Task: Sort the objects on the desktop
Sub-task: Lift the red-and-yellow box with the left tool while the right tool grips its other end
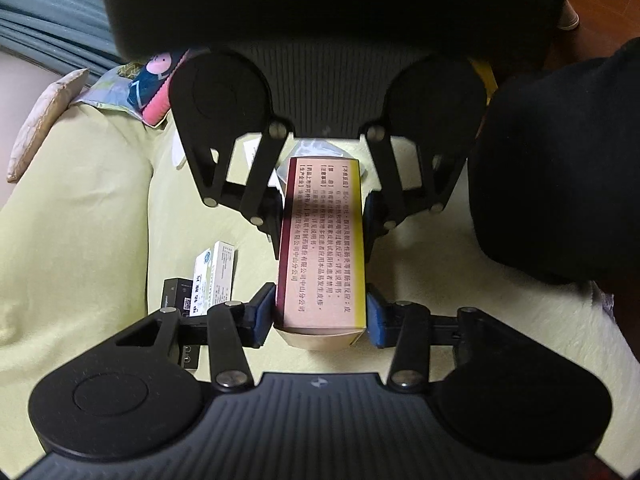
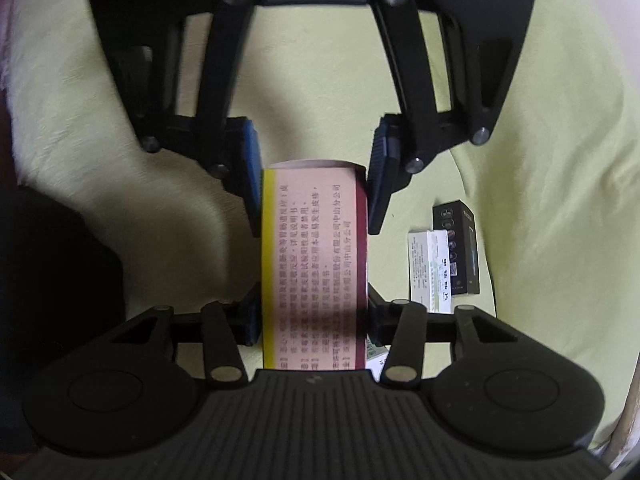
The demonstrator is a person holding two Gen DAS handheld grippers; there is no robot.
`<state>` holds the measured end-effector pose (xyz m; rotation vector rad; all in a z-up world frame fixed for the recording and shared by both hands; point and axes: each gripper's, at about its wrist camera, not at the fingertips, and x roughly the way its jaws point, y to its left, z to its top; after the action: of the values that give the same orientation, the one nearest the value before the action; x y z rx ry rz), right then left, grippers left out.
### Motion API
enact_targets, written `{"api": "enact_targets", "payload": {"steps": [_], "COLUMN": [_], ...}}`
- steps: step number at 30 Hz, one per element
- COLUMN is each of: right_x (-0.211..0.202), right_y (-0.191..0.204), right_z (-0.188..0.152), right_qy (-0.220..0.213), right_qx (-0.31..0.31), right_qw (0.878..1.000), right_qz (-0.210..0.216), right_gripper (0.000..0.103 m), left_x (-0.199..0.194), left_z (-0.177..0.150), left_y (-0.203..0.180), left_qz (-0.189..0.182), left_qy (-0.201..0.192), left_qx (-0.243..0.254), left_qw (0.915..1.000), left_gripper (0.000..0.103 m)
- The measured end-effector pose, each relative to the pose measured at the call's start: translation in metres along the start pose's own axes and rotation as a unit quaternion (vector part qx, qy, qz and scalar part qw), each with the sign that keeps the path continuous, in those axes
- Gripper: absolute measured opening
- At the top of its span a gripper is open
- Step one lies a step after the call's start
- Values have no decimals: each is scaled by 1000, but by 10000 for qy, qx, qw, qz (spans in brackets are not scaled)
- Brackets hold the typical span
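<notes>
Both grippers face each other over a yellow-green bedspread [image 1: 100, 208], each clamped on one end of the same pink medicine box [image 1: 322, 240]: the left gripper [image 1: 320, 312] grips its near end, the right gripper [image 2: 314, 316] the far end. A white box [image 1: 214, 276] and a black box [image 1: 178, 292] lie side by side on the bedspread, apart from the held box.

Medicine box [image 2: 315, 264]: near end hidden under right gripper body, 6 o'clock. White carton [image 2: 430, 272]: print unreadable. Black box [image 1: 180, 292]: partly covered by linkage.
</notes>
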<state>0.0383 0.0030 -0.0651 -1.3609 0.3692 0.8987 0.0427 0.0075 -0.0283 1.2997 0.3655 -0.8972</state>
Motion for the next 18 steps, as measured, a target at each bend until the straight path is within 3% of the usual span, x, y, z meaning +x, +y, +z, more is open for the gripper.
{"api": "enact_targets", "payload": {"steps": [9,18], "right_x": [-10,-35], "right_y": [-6,-15], "right_z": [-10,-39], "right_qy": [65,257], "right_qx": [128,431], "right_qw": [9995,9968], "right_qz": [-280,-629], "right_gripper": [39,39], "left_x": [-4,-11], "left_z": [16,60], "left_y": [3,3], "left_qz": [154,275], "left_qy": [-123,-364], "left_qx": [75,504], "left_qw": [9998,9977], "left_gripper": [50,50]}}
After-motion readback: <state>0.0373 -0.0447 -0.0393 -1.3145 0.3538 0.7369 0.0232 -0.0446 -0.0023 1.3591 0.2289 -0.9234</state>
